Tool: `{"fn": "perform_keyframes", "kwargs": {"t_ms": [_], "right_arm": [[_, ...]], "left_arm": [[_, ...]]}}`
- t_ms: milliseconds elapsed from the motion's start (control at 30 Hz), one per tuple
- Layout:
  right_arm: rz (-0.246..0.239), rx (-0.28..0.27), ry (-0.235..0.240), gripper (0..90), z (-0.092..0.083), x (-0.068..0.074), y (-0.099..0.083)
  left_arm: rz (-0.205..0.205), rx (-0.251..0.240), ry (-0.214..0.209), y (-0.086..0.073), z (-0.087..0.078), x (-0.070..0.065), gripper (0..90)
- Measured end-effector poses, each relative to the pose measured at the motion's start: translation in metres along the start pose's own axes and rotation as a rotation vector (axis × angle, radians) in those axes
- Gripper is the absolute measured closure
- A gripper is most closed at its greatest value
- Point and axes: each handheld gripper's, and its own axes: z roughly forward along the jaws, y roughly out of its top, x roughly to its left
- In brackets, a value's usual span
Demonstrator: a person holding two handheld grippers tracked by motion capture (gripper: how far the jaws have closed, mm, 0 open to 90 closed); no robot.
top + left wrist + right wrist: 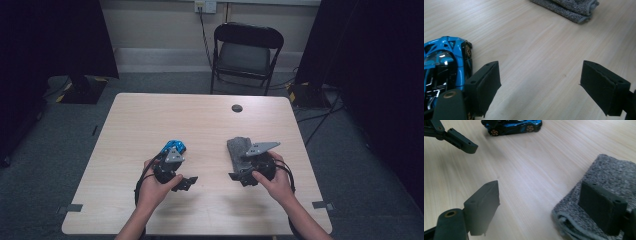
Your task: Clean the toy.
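**High view: both tools wide and empty, car at the left, cloth at the right**

High view first, from your left. Your left tool (186, 183) hangs low over the counter (150, 120) with its jaws spread wide and nothing between them. The blue toy car (173, 147) stands on its wheels just beyond that hand, close to the tool's body but outside the jaws. In the left gripper view the car (444, 65) lies beside the outer face of one jaw, and bare wood shows in the gap.

Moving right, the stretch of counter between your hands is bare. Your right tool (239, 176) is also wide and holds nothing. The folded grey cloth (239, 150) lies flat just ahead of it. In the right gripper view one jaw hovers over the near corner of the cloth (609, 175) while the other stands over bare wood; I can't tell whether the pad touches the fabric.

My reading is that you are in the approach, with neither thing gripped yet. For the car, swing the left tool across so both jaws straddle its body, then close across its narrow width. For the cloth, drop the right tool so the near folded edge sits between the pads, and pinch all layers together, or only the top one may lift.
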Motion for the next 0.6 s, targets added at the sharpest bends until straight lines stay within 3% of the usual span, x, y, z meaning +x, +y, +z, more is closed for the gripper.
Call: {"fn": "perform_keyframes", "kwargs": {"t_ms": [233,600], "right_arm": [[-0.009,0.005,0.033,17.1,0.009,0.013,-0.007],[-0.009,0.014,0.059,17.6,0.017,0.022,-0.021]], "left_arm": [[0.01,0.001,-0.029,-0.003,0.001,-0.009,15.9],[0.024,0.01,-0.054,-0.012,0.007,-0.018,15.9]]}}
